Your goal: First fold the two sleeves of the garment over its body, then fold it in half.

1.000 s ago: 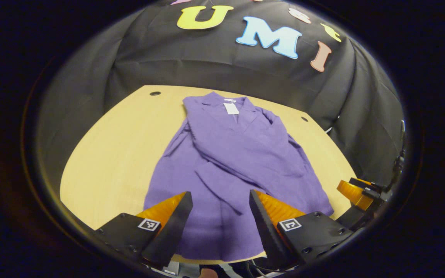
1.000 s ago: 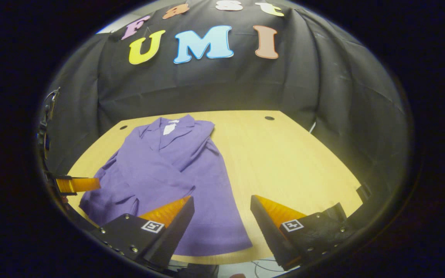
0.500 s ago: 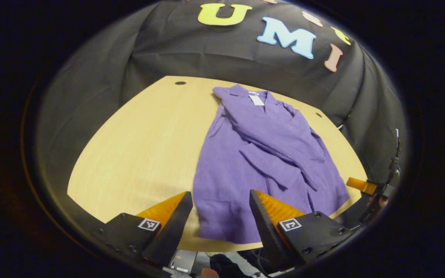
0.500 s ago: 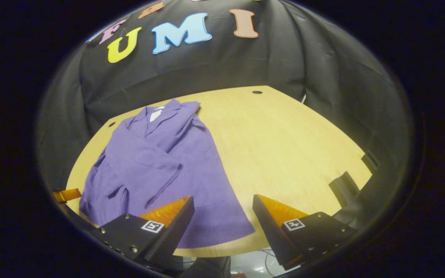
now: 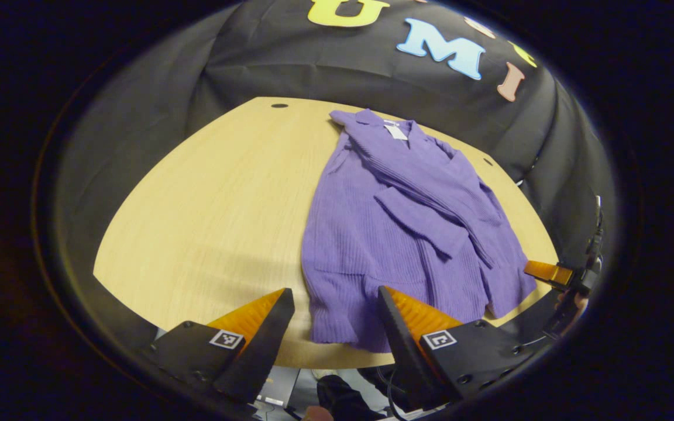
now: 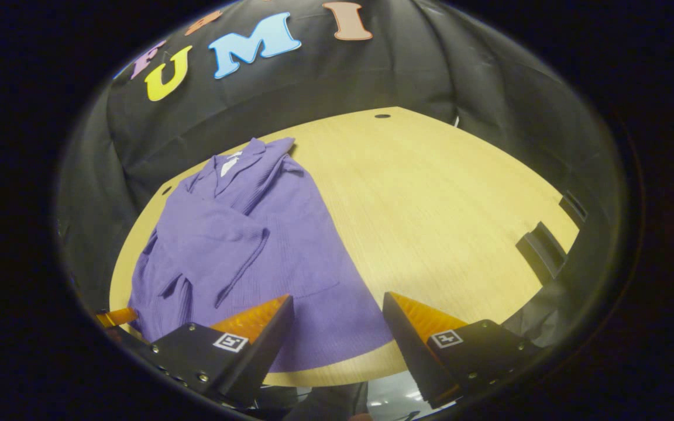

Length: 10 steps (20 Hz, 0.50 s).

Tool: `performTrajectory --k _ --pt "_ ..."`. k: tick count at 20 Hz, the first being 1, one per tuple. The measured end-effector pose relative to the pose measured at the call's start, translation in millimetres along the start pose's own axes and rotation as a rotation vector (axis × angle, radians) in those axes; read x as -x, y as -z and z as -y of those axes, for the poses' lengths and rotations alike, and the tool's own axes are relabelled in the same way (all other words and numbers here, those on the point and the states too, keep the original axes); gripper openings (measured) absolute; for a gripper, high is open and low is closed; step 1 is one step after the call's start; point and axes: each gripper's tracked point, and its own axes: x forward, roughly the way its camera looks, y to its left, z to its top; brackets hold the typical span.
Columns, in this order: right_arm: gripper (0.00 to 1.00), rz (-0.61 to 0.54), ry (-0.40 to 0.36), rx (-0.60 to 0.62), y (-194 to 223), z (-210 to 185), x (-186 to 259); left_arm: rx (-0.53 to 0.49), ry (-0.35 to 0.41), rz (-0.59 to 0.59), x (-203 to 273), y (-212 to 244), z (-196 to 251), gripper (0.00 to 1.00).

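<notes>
Fingers of both grippers, left gripper [image 5: 332, 327] and right gripper [image 6: 337, 330], stood parted and empty at the hem [image 5: 337, 333] of the purple garment [image 5: 398, 216], whose long axis ran straight away from them toward the collar [image 5: 392, 126].

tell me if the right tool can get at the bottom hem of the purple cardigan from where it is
Probably yes. The right tool is open and hovers over the cardigan's bottom hem, near the table's front edge, with nothing lying between them.

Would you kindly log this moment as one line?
purple cardigan: flat on table, sleeves folded over body | left tool: open | right tool: open | half-fold: pending
</notes>
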Motion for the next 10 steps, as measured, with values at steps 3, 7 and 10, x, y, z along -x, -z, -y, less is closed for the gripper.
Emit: performTrajectory --k 3,7,10 --pt "1.0 -0.009 -0.005 0.047 6 -6 -1 -0.009 0.019 -0.002 -1 4 14 0.96" --pt "1.0 -0.034 0.041 0.186 16 -10 -4 -0.088 0.012 -0.011 -7 10 27 0.96" --pt "0.94 -0.037 0.046 0.219 16 -16 -5 -0.172 -0.037 -0.007 -11 14 21 0.83"
